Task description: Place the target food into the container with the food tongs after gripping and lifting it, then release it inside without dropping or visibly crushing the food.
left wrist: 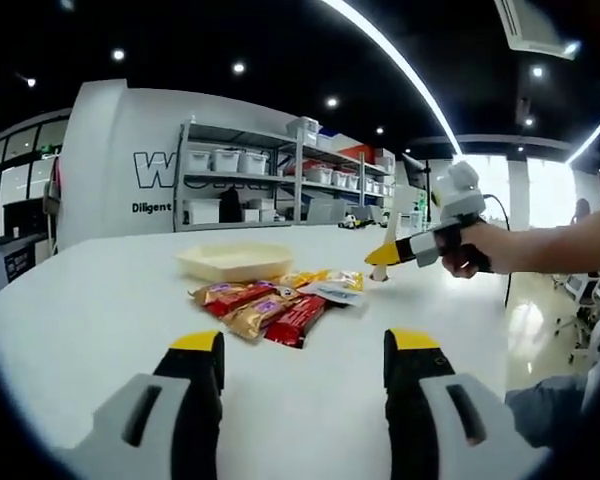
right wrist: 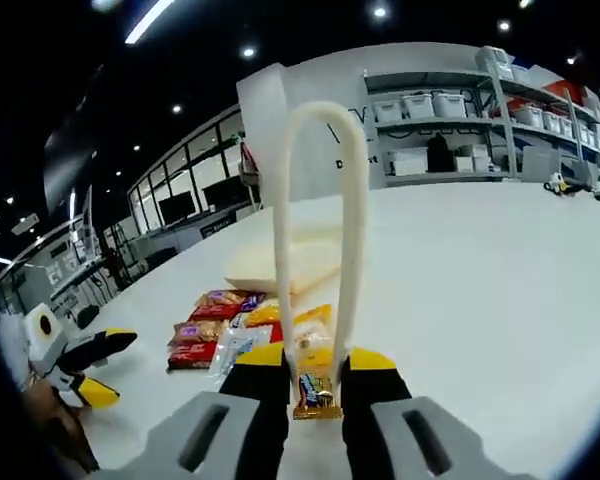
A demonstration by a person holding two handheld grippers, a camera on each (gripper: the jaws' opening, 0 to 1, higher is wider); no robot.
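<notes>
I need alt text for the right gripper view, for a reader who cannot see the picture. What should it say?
The right gripper is shut on cream food tongs that rise up the middle of the view above a white table. Behind them lie wrapped snacks and a shallow cream container. The left gripper stands open at the lower left.

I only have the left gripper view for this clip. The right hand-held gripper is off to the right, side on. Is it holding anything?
Observer: Yes. In the right gripper view the right hand-held gripper is shut on the cream food tongs, whose looped end points away from the camera.
Operator: Any food in the tongs yet?
Observer: A small wrapped snack appears to sit between the tong arms, right at the jaws.
Operator: And the left one from that side?
Observer: The left hand-held gripper is at that view's lower left, jaws open, apart from the snack pile.
</notes>
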